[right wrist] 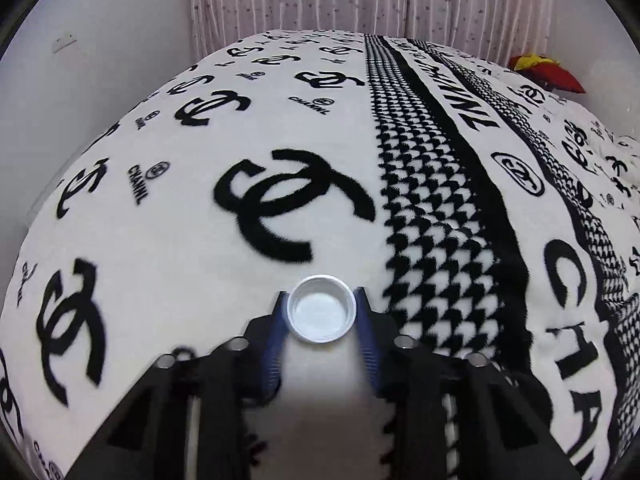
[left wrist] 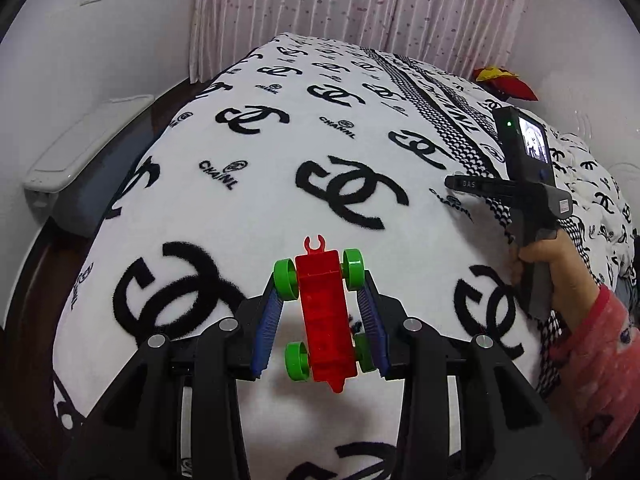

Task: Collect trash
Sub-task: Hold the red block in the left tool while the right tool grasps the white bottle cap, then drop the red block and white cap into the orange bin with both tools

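My left gripper (left wrist: 320,280) is shut on a red toy car (left wrist: 326,316) with green wheels, held between the blue pads above the bed. My right gripper (right wrist: 321,296) is shut on a white bottle cap (right wrist: 322,309), open side up, held just above the blanket. In the left wrist view the right gripper's body (left wrist: 528,184) shows at the right, held by a hand in a pink sleeve; its fingertips are not clear there.
A white blanket (left wrist: 280,152) with black logos covers the bed. A white storage box (left wrist: 80,148) sits on the floor at the left. A red and yellow cushion (right wrist: 548,72) lies at the far right. Pink curtains (left wrist: 360,4) hang behind.
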`<state>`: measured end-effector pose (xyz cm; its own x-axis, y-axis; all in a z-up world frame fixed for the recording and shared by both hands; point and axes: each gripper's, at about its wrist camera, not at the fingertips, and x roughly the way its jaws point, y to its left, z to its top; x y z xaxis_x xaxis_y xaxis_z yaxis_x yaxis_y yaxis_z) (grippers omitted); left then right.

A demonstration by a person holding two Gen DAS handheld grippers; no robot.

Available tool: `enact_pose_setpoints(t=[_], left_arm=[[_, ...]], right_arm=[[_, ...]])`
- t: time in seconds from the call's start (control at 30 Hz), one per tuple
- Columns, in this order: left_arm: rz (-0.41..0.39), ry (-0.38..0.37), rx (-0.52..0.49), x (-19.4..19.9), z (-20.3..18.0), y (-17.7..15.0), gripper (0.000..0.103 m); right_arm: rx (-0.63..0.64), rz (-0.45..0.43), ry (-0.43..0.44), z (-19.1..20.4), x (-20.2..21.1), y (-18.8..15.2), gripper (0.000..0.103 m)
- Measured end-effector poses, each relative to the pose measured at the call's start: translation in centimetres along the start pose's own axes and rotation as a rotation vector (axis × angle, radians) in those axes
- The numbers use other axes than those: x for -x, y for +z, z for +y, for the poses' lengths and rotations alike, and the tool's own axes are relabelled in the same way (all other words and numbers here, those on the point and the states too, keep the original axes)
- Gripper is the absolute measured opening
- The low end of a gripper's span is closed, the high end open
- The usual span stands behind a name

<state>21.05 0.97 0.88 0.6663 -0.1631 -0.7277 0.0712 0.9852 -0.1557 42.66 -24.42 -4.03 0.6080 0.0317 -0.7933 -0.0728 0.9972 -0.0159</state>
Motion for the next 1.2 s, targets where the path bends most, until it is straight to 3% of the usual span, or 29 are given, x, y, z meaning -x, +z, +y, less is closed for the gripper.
enact_pose_setpoints(t=[0.3, 0.7, 0.97, 1.2], left_arm=[[-0.006, -0.033, -0.064, 3.0, -1.9, -1.9, 0.038], [0.09, -0.102, -0.216, 7.1, -5.9, -11.5, 0.038], [0.217, -0.152, -0.251, 5.6, -6.9, -18.4, 0.038], [0.412, -0.172, -0.235, -0.7, -7.0, -24.5, 0.038]], right_arm=[[0.061, -0.05, 0.067, 0.9, 8.7, -5.5, 0.032], [0.111, -0.055, 0.216, 1.2, 20.4, -20.4, 0.032], [0.093, 0.055, 0.254, 1.1, 20.3, -29.5, 0.032], [0.029, 0.228, 0.267, 1.6, 14.3, -36.2, 0.032]])
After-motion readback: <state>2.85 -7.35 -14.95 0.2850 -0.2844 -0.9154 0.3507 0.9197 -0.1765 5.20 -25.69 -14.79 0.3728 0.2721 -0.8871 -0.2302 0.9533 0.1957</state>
